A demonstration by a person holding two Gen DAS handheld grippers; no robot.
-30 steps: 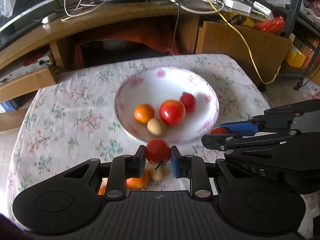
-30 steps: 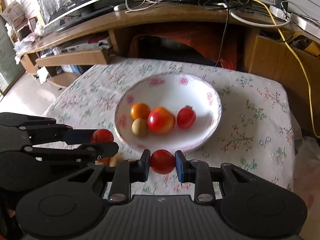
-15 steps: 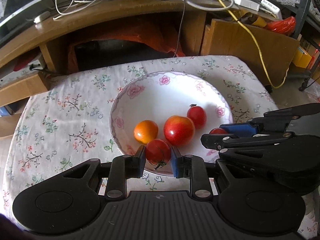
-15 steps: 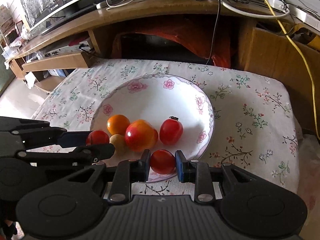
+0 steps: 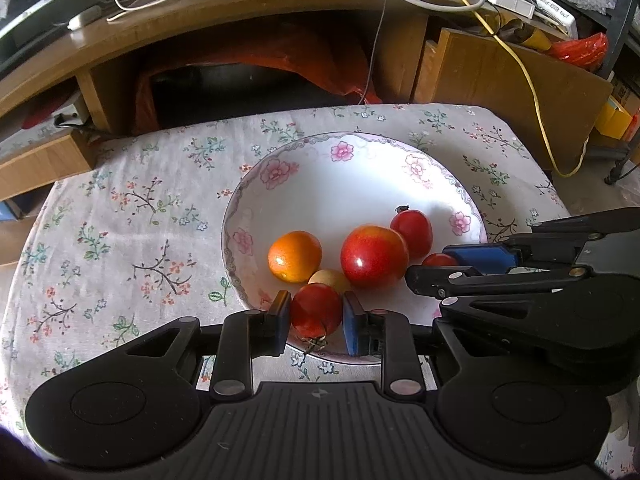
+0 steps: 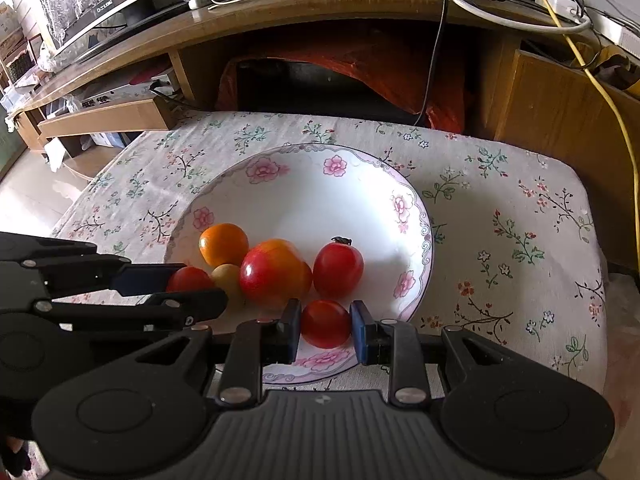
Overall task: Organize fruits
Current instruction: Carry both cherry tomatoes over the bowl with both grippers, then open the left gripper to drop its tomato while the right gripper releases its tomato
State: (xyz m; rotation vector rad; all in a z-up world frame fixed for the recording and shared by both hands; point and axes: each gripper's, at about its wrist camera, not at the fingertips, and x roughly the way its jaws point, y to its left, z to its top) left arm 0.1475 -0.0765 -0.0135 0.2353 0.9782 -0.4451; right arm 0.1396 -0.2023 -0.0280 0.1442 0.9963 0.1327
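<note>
While both tools hung over the near rim of the bowl (image 5: 256, 216), each pinched one small glossy red tomato between blue pads. The left tool (image 5: 316, 316) clamped a tomato with a dry stem (image 5: 314, 308) dangling below it; the right tool (image 6: 325, 326) clamped a smooth stemless tomato (image 6: 325, 323).

The bowl was wide, shallow white china, its rim painted with pink flowers, set on a surface draped in a floral cloth (image 6: 500, 216) with a soft woven look.

Inside lay four fruits: one round orange fruit (image 5: 295, 256), one large red-and-yellow apple (image 5: 373, 256), one small pale yellow fruit (image 5: 329, 279) and one red tomato (image 5: 412, 228) with a dark stem stub. That made six fruits in all, three of them tomatoes.

The left view showed the withered stem; the right view hid it behind the tool's black finger. The right view alone showed the apple's orange-yellow top. Each view caught the other tool from the side, reaching in with its tomato.
</note>
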